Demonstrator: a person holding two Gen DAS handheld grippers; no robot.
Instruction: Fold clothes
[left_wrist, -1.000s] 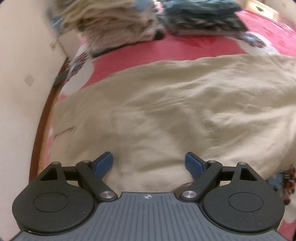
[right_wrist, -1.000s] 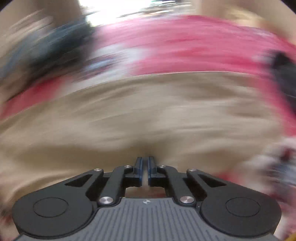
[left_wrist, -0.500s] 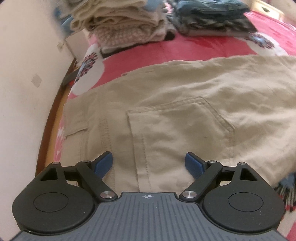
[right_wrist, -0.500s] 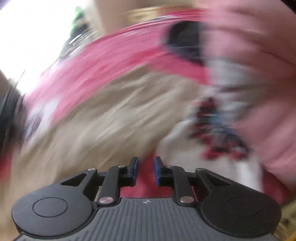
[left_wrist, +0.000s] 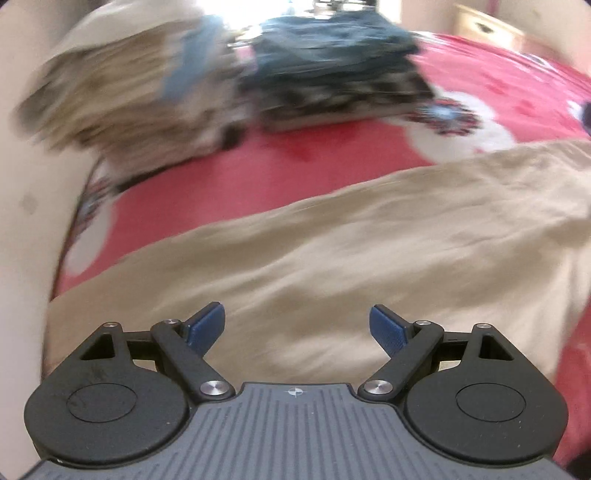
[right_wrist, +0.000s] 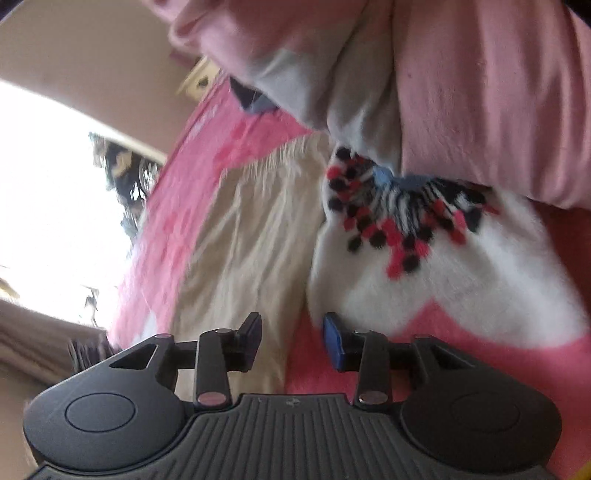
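Two grippers, both empty now: left gripper (left_wrist: 297, 326) spread wide over the khaki trousers (left_wrist: 351, 254), swung off the back pocket seen half a second ago toward plain cloth on the red floral bedspread (left_wrist: 258, 177), folded stacks (left_wrist: 229, 81) beyond. Right gripper (right_wrist: 291, 338) rolled sideways, parting from near-closed, nothing between, at the trousers' edge; probably a fresh grasp for the next fold.
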